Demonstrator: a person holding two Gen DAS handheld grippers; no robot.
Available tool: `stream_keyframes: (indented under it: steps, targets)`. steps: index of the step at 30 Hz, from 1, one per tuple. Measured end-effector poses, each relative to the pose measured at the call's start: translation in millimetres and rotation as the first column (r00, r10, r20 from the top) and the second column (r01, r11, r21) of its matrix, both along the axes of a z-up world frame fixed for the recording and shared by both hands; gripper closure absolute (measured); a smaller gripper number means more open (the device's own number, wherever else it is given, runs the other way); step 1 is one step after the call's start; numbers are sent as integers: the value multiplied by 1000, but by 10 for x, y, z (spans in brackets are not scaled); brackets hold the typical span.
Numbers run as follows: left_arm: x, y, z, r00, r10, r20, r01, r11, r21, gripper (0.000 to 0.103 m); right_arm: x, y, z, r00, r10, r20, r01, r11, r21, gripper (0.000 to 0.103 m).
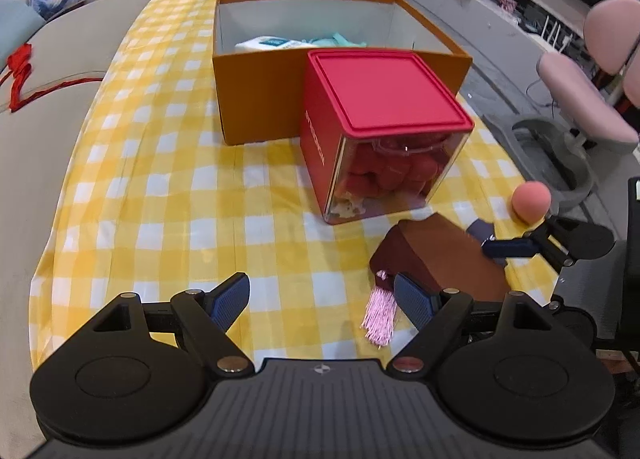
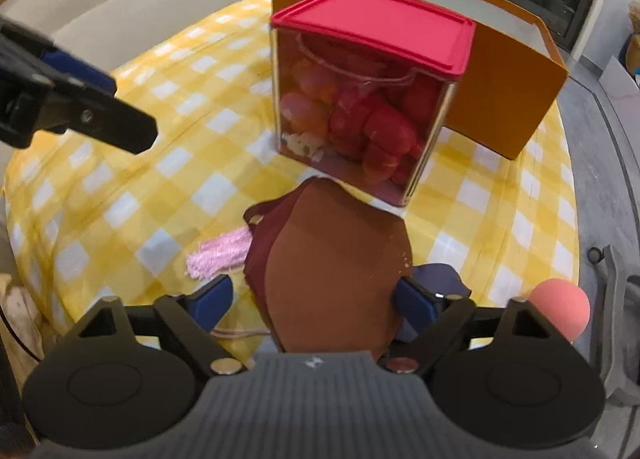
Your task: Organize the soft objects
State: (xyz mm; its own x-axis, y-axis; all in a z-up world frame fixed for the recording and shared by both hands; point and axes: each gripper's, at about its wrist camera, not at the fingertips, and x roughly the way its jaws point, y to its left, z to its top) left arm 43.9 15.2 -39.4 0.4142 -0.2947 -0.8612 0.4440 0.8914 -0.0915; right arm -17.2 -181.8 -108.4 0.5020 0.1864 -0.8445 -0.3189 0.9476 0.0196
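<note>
A brown soft pouch (image 2: pixel 332 259) with a pink tassel (image 2: pixel 218 259) lies on the yellow checked tablecloth (image 2: pixel 120 199). My right gripper (image 2: pixel 314 301) stands open astride its near end, one pad on each side, neither clearly pressing. In the left wrist view the pouch (image 1: pixel 440 255) lies at the right, its tassel (image 1: pixel 380 319) by my right pad. My left gripper (image 1: pixel 322 299) is open over bare cloth, holding nothing. A dark blue soft piece (image 2: pixel 440 279) peeks from under the pouch. A pink ball (image 2: pixel 560 311) sits near the table's right edge.
A clear box with a red lid (image 1: pixel 384 131), full of red soft things, stands just beyond the pouch. Behind it is an open orange box (image 1: pixel 256 99) holding a white packet and teal cloth. A sofa (image 1: pixel 40 139) flanks the left; a pink chair (image 1: pixel 580 99) is right.
</note>
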Motion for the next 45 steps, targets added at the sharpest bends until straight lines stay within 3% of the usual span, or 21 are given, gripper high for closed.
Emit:
stream_keyframes:
  steps: [5,6,9,12,16,19,22,26,30,33,37,42,45]
  targets:
    - [21,35,16,1000,19,-7,-19,999,-30,7,48,-141,-10,998,-59,-10,59,996,63,39]
    - [31,32,6,1000,21,-12,-21,999,-28,7,57,-176,-4,997,-74,-8,75,994,74,51]
    - [44,26,-24,999,29,-24,-29,999,-14,7,52,-258,39,993,-117,-13,118,986,120,75]
    - [35,25,-15,1000,20,-16,-21,999,-26,7,22,-267,87,993,-114,12,111,985,130,94]
    - [17,3,-1,1000,6,-4,-6,999,-41,7,-14,-324,201,990,-130,47,121,980,156,97]
    - [19,-4,-14,1000,2,-2,-2,999,-37,7,-83,-489,443,978,-185,96,159,959,235,97]
    - [29,-15,-11,1000,-6,-2,6,999,-41,7,-201,-772,781,947,-274,168,206,918,339,97]
    - [55,-60,10,1000,1,-29,-3,997,-77,7,-360,-1217,1164,890,-420,180,314,849,425,97]
    - [22,-254,51,998,-57,-18,54,992,-118,7,-482,-1526,1360,858,-472,203,356,831,428,97]
    - [13,-489,55,991,-129,-27,123,980,-154,7,-508,-1608,1337,865,-467,183,341,815,468,97]
    - [-22,-757,64,981,-194,0,192,969,-154,6,-478,-1588,1264,905,-403,133,267,784,561,97]
    - [-53,-701,18,985,-173,-25,167,974,-151,7,-353,-1396,1040,956,-291,-23,232,708,667,97]
    - [-60,-468,51,996,-88,-3,87,990,-110,7,-244,-1171,830,965,-246,-86,243,733,636,97]
